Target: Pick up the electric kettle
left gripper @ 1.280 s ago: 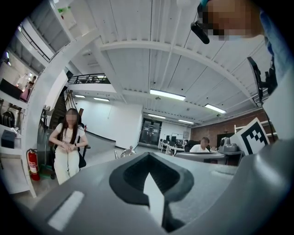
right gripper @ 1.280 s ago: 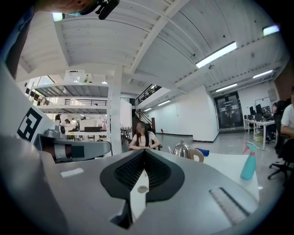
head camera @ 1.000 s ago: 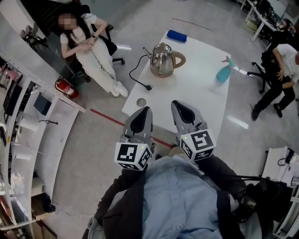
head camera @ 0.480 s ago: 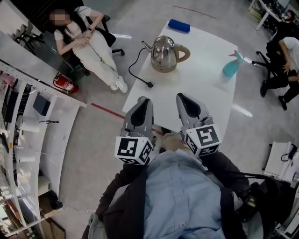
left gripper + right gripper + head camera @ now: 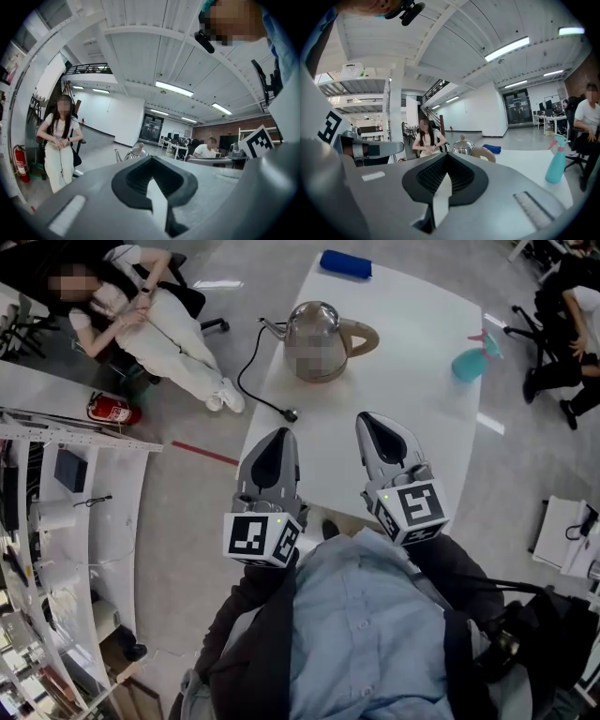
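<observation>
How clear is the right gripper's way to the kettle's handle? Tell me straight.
Probably yes: only bare table lies between the right gripper and the kettle's handle; the spray bottle stands well aside. The jaws are shut, though, and must open first.

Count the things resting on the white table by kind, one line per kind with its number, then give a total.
On the white table:
electric kettle, with its cord: 1
teal spray bottle: 1
blue folded item, too small to tell whether cloth or pouch: 1
Total: 3
</observation>
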A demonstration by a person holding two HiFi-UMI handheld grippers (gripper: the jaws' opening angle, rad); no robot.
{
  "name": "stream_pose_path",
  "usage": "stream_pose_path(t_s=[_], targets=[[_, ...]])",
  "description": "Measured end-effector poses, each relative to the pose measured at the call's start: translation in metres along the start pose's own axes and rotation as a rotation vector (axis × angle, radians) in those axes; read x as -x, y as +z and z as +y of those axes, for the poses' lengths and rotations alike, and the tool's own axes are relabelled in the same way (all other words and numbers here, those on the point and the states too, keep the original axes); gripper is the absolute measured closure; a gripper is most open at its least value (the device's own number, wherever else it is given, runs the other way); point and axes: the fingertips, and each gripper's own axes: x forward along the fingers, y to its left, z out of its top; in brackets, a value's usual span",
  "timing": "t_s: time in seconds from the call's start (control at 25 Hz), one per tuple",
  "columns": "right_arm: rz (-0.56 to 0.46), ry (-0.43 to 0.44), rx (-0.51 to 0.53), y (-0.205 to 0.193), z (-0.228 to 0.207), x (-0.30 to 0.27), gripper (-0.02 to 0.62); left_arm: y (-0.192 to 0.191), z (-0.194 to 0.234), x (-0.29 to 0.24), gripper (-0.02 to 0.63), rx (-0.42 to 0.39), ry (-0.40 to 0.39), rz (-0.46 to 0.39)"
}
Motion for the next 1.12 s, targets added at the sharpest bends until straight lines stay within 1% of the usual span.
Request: stream_pose_path(t_s=[0.12,0.28,0.52,0.76,0.96,1.12], targets=[[0.024,-0.014,-0.01,-0.009,-0.014,-0.021,0.571,-0.01,0.012,-0.02,0.604,0.001,-0.012,0.031],[0.047,-0.042,-0.034,-0.022,-0.034,-0.052,0.571,-0.03,0.035,-0.049,0.603,0.026,-0.015,0.077],[0.107,-0.077,-0.078,-0.054,-0.054,-0.083,0.57,-0.06,0.064,-0.08,0.603,0.048,-0.022,0.159],[0.167,-0.096,-0.139,-0.086,-0.074,-0.114,0.57,-0.071,0.095,-0.117,0.603,0.043,0.001,0.216],[0.181,-0.127,-0.155,-0.108,-0.097,-0.135,0.569,-0.081,0.12,-0.144,0.603,0.026,0.021,0.236],[0.182,-0.154,-0.164,-0.113,-0.105,-0.144,0.569,-0.09,0.129,-0.15,0.603,0.024,0.014,0.261]])
